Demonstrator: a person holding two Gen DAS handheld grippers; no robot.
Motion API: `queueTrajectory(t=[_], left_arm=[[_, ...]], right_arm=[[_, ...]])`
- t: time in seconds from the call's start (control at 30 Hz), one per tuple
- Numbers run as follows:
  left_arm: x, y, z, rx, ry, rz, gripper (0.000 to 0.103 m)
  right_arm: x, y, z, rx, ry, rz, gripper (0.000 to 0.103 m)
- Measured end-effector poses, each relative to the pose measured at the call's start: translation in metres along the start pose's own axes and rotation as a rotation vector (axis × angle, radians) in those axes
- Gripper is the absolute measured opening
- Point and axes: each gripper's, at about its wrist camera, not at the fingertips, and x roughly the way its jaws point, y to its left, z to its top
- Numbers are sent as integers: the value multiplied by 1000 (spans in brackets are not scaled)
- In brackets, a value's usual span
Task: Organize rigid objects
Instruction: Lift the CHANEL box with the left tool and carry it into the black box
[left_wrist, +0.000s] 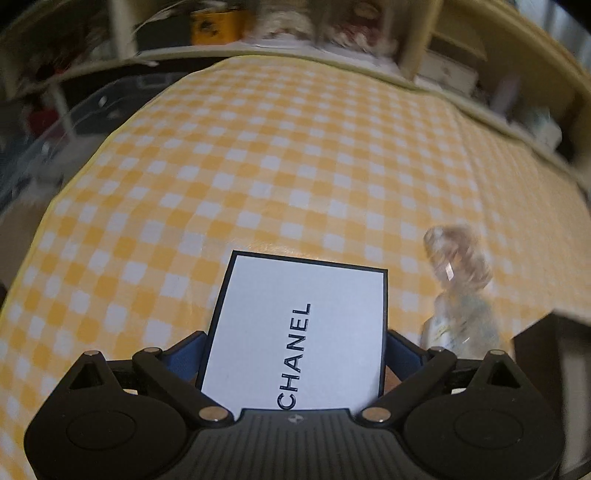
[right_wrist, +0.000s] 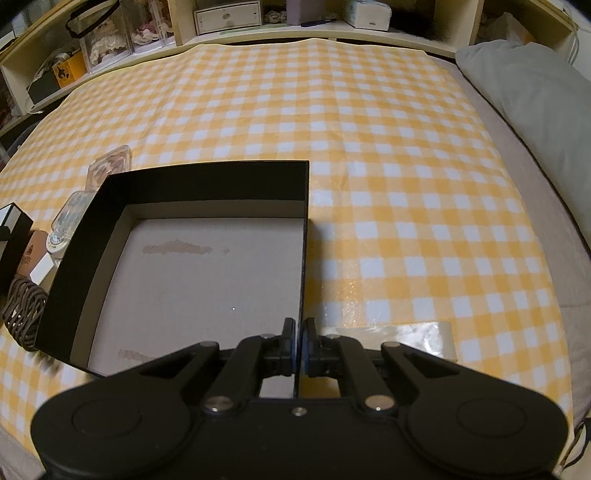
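In the left wrist view my left gripper (left_wrist: 295, 345) is shut on a white Chanel box (left_wrist: 299, 328) with a black edge, held above the yellow checked cloth (left_wrist: 258, 166). A clear glass bottle (left_wrist: 458, 291) stands just to its right, blurred. In the right wrist view my right gripper (right_wrist: 298, 334) is shut on the right wall of an open black storage box (right_wrist: 207, 192) with a bare grey floor. Left of that box lie a clear bottle (right_wrist: 70, 214), a pinkish glass jar (right_wrist: 110, 168), a small white box (right_wrist: 40, 271) and a dark woven coaster (right_wrist: 22, 314).
A roll of clear tape (right_wrist: 410, 338) lies right of my right gripper. A grey pillow (right_wrist: 528, 96) lies at the far right. Shelves with boxes (right_wrist: 229, 16) run along the back. A black box corner (left_wrist: 554, 354) shows at the right of the left wrist view.
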Motion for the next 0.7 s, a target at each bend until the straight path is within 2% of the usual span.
queueTrajectory(t=[0.17, 0.27, 0.4, 0.57, 0.63, 0.7], left_arm=[[-36, -12, 0, -71, -55, -121, 98], [-56, -28, -3, -102, -69, -237, 98], [-71, -61, -11, -122, -55, -400, 98], [-65, -117, -25, -167, -10, -592, 98], [-56, -143, -31, -174, 0, -623, 98], [-46, -167, -37, -189, 5, -620, 98]], right_arm=[[0, 0, 0, 0, 1, 2, 5], [0, 0, 0, -2, 0, 1, 5], [-1, 0, 0, 0, 1, 6, 5], [-1, 0, -1, 1, 1, 9, 5], [-1, 0, -1, 2, 2, 13, 5], [-1, 2, -1, 4, 2, 15, 5]])
